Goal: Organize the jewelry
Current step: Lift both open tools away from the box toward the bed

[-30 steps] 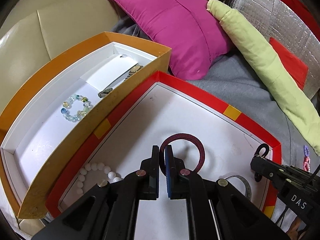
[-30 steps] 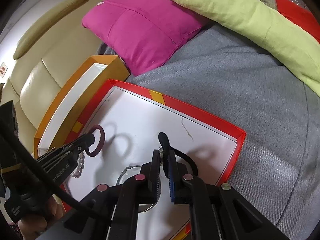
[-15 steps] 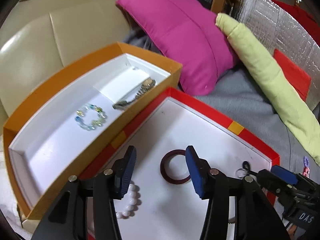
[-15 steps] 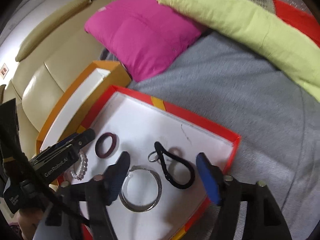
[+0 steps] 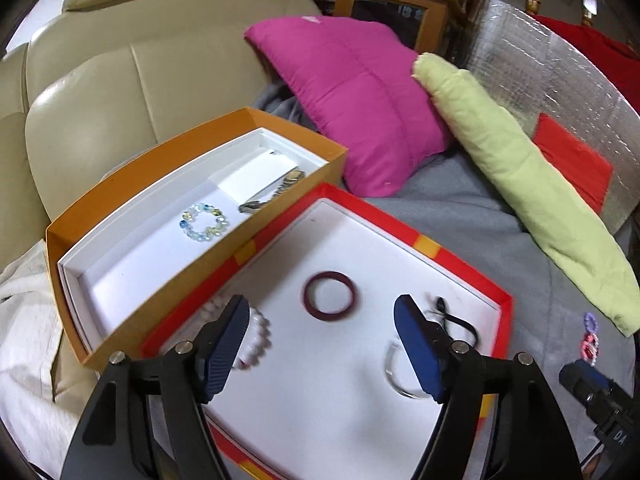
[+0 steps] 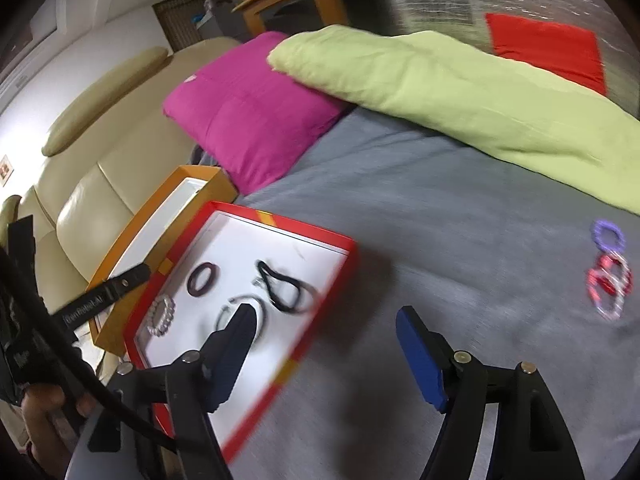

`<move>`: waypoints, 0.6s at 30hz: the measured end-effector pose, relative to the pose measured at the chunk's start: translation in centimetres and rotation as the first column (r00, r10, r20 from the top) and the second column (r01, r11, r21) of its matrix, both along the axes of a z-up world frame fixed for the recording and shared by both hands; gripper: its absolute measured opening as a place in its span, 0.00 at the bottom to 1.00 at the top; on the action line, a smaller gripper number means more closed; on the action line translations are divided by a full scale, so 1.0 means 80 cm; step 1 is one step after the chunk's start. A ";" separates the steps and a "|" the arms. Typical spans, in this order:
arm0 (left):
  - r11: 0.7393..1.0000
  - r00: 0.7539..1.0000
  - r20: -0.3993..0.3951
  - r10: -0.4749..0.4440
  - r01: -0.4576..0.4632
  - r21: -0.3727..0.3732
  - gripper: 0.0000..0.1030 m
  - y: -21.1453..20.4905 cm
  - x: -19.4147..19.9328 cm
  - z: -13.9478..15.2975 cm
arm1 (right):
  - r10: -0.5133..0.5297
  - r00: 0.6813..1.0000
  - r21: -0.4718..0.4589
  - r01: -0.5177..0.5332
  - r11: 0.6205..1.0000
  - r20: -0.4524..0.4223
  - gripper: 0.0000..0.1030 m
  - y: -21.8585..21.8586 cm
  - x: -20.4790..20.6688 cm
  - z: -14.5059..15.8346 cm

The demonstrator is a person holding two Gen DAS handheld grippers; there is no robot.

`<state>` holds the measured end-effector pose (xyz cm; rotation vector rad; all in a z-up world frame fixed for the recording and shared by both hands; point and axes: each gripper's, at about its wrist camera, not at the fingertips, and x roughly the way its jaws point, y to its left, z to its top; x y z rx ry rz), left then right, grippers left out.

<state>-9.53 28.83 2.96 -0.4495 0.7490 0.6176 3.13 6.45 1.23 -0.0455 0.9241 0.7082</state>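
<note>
My right gripper (image 6: 322,344) hangs over the grey blanket (image 6: 420,216) with its fingers (image 6: 418,354) spread wide and nothing between them. What I judge to be the next pick is the pair of loose hair ties, a purple one (image 6: 608,236) and a pink one (image 6: 610,282), lying linked together on the blanket. From my right fingers they sit ahead and well off to the right, outside the span of the opening, so I would have to swing right and forward before closing. The chain of the two runs roughly away from me, purple at the far end, pink nearer.

My left gripper (image 5: 322,346) is also released and empty, poised above the red tray (image 5: 400,226). Under it lie the dark red bangle (image 5: 330,292), a white bead bracelet (image 5: 256,334), a thin silver bangle (image 5: 394,374) and a black cord (image 5: 460,320). The orange box (image 5: 160,160) just beside the tray holds a pale bead bracelet (image 5: 204,222) and a watch (image 5: 272,196).

In the left view the hair ties show at the far right edge, beyond the tray's rim and near the right gripper's tip. So the right hand is clearly the nearer one, and the tray lies to its left.
</note>
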 end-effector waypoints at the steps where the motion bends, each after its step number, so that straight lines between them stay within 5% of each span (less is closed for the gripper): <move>1: 1.000 1.000 0.000 -0.010 0.010 0.003 0.73 -0.008 0.001 0.002 | -0.007 1.000 0.001 0.007 1.000 -0.001 0.73 -0.012 -0.002 -0.001; 11: 0.988 0.988 -0.027 -0.152 0.152 0.035 0.74 -0.125 0.030 0.009 | -0.150 0.989 0.020 0.151 0.988 -0.012 0.73 -0.175 -0.012 -0.011; 18: 0.954 0.953 -0.074 -0.294 0.297 0.044 0.74 -0.220 0.063 -0.009 | -0.292 0.956 0.005 0.292 0.957 -0.017 0.73 -0.280 -0.006 -0.022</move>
